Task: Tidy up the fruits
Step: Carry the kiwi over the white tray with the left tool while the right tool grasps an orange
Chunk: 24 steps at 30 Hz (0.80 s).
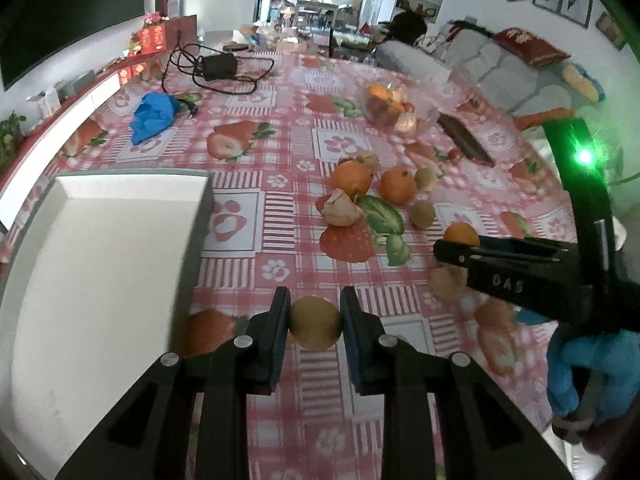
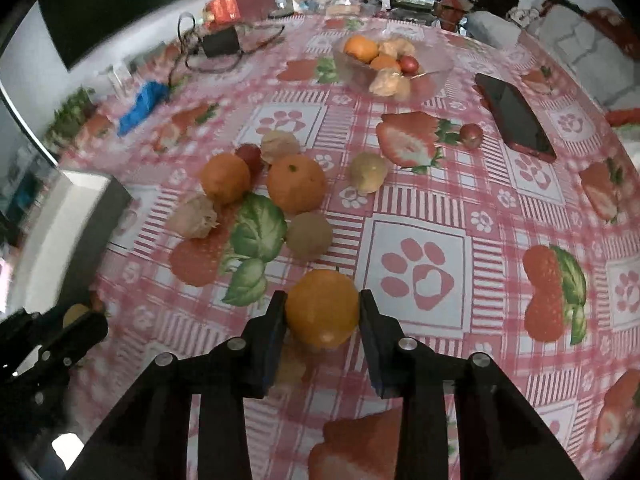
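My left gripper (image 1: 315, 322) is shut on a small brownish-green round fruit (image 1: 315, 322), held above the tablecloth just right of a white tray (image 1: 100, 260). My right gripper (image 2: 322, 314) is shut on an orange (image 2: 322, 308), its pads pressing both sides; that gripper also shows in the left wrist view (image 1: 456, 248) with the orange (image 1: 461, 234). Loose fruit lies mid-table: two oranges (image 2: 225, 178) (image 2: 296, 184), a brown round fruit (image 2: 309, 235), papery husked fruits (image 2: 194, 216) (image 2: 280, 145), a yellowish fruit (image 2: 369, 172) and small red fruits (image 2: 471, 135). A clear glass bowl (image 2: 436, 70) holds more fruit.
A dark phone (image 2: 514, 116) lies at the right of the table. A blue cloth (image 2: 142, 106) and a black adapter with cables (image 2: 220, 44) sit at the far left. A hand in a blue glove (image 1: 592, 368) holds the right gripper. A sofa with cushions (image 1: 500, 64) stands beyond.
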Motion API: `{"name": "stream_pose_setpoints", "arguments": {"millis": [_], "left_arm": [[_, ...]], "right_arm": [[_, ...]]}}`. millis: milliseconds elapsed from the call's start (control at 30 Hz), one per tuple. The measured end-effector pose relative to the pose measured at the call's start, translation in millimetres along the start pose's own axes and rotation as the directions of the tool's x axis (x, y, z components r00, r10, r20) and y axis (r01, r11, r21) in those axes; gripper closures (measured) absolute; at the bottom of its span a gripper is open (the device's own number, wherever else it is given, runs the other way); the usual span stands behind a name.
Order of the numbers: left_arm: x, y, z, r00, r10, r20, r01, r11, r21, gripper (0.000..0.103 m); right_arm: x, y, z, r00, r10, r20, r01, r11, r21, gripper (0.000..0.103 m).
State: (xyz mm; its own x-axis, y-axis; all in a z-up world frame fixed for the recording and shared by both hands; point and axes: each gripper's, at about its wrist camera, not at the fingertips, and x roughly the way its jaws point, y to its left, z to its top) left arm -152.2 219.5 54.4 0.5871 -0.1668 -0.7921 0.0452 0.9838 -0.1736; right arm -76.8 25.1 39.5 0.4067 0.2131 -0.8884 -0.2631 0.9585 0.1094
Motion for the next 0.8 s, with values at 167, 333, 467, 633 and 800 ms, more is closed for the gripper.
{"name": "stream_pose_setpoints", "arguments": {"millis": [167,333,467,633,800], "left_arm": [[-42,14,-9,0.99,-0.115,0.086,0.115,0.993,0.005,0.075],[-65,17,-12,0.986,-0.114,0.12,0.111,0.993,0.027,0.075],[-62,5,-1,0.994,-0.069,0.09,0.063,0.996,0.067,0.075],[-66,6,11,0.995,-0.079,0.064,0.077,0.997,0.031,0.075],[-99,32,29,0.996,-0.03,0.084,0.027,0.999,0.037,0.075]], "right_arm": [[-33,-8,-9,0.997,0.073,0.04,-0.074,0.997,0.032,0.066],[-54,-10,-22,0.991,0.116,0.069,-0.12,0.991,0.063,0.066],[-61,-19,-38,0.99,0.123,0.074,-0.131,0.985,0.108,0.066],[-76,-33,-42,0.985,0.155,0.072,-0.164,0.975,0.147,0.066],[-89,-18,-29,0.982,0.177,0.071,-0.184,0.977,0.107,0.066]]}}
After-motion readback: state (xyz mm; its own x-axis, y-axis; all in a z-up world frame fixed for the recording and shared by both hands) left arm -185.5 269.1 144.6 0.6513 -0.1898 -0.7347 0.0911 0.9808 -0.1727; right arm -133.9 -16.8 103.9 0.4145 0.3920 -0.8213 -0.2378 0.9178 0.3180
